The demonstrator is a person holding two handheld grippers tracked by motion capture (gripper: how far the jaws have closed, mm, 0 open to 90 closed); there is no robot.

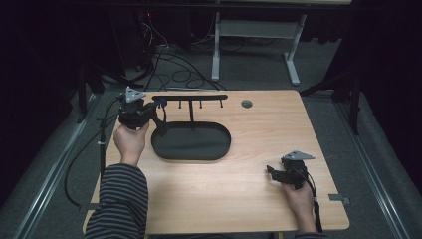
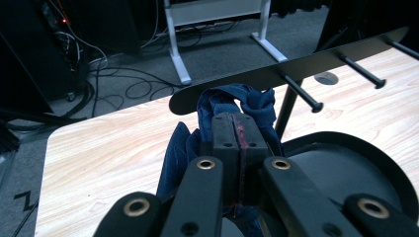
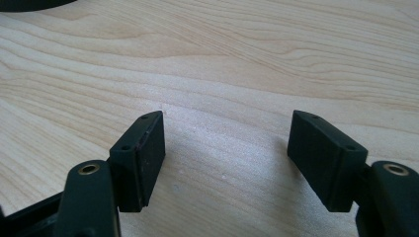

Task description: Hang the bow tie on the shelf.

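Dim room here, dark curtains all round, grey carpet with a tangle of black cables at the upper left of the high view and a white-legged desk frame at the top centre. The light wooden table (image 1: 249, 164) takes up the middle of the frame.

On the table, centre-left, sits a black metal stand with an oval tray base (image 1: 191, 142) and a flat top bar carrying a row of short pegs (image 1: 189, 98). In the left gripper view that bar runs from the middle up to the upper right, pegs sticking out toward the camera.

The left gripper (image 1: 152, 110) is up in the upper left part of the high view, right at the left end of the bar. Its jaws are clenched tight on a dark blue cloth (image 2: 232, 106). In the left gripper view the cloth bunches up around the two pads just under the bar's rounded end and hangs down at lower left of the jaws. Can't tell whether the cloth actually touches the bar or a peg.

The right gripper (image 1: 272, 172) rests low at the lower right of the high view, well apart from the stand. Its jaws are spread wide with only bare wood between them, and the right fingers (image 3: 141, 158) hover close over the tabletop.
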